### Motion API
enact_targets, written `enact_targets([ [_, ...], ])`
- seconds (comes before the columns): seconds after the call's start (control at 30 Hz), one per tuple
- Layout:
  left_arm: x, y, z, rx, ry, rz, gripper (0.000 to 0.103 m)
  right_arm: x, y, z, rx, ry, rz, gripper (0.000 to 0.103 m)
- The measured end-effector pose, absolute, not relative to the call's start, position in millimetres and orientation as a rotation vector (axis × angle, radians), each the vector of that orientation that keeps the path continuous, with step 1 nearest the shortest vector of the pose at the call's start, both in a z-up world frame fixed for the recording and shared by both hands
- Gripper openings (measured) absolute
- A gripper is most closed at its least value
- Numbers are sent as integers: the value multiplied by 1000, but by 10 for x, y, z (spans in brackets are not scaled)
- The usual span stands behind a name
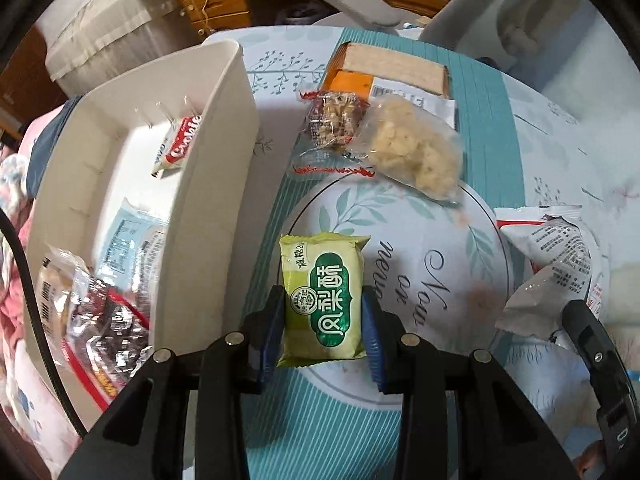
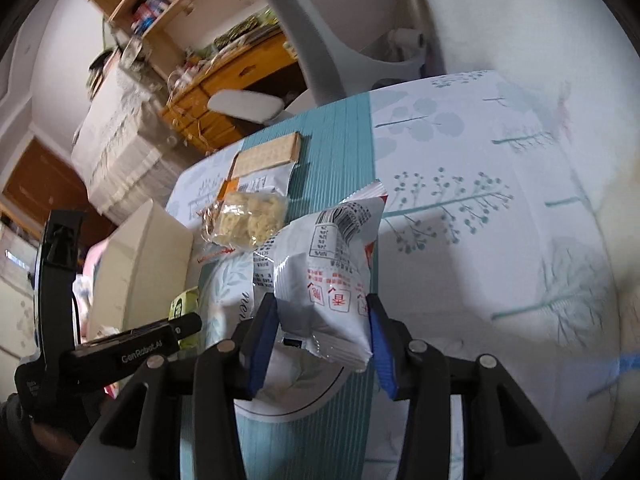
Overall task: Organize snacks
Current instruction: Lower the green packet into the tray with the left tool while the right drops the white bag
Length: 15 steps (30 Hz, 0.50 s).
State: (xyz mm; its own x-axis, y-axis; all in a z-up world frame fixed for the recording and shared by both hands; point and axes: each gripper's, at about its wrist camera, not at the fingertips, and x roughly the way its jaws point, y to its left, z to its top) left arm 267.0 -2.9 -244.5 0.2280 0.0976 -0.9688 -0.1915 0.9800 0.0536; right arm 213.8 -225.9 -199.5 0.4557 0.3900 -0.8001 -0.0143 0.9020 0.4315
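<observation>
My left gripper point(image 1: 323, 332) is shut on a green pineapple-cake packet point(image 1: 323, 296), held above the patterned tablecloth just right of the white storage box point(image 1: 208, 184). The box holds a red-and-white cookie packet point(image 1: 180, 144) and several other wrapped snacks. My right gripper point(image 2: 322, 336) is shut on a white snack bag with red print point(image 2: 324, 264), lifted over the table; that bag point(image 1: 552, 256) shows at the right edge of the left wrist view. A clear bag of pale crisps point(image 1: 416, 148) and a nut bar in clear wrap point(image 1: 332, 124) lie on the table beyond.
A long cracker pack point(image 1: 392, 68) lies at the table's far side. A grey office chair point(image 2: 340, 40) and a wooden desk point(image 2: 224, 92) stand behind the table. The left gripper's body point(image 2: 120, 344) crosses the lower left of the right wrist view, beside the box wall point(image 2: 148, 264).
</observation>
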Motion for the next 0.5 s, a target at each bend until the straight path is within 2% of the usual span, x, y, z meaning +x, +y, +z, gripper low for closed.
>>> enact_targets([
  [0.23, 2514, 74, -2164, -115, 1286, 177, 35, 1908, -2297, -1921, 456, 1071, 199, 43],
  [0.5, 2313, 287, -1736, -94, 1228, 45, 35, 1612, -2066, -1583, 449, 1000, 136, 43],
])
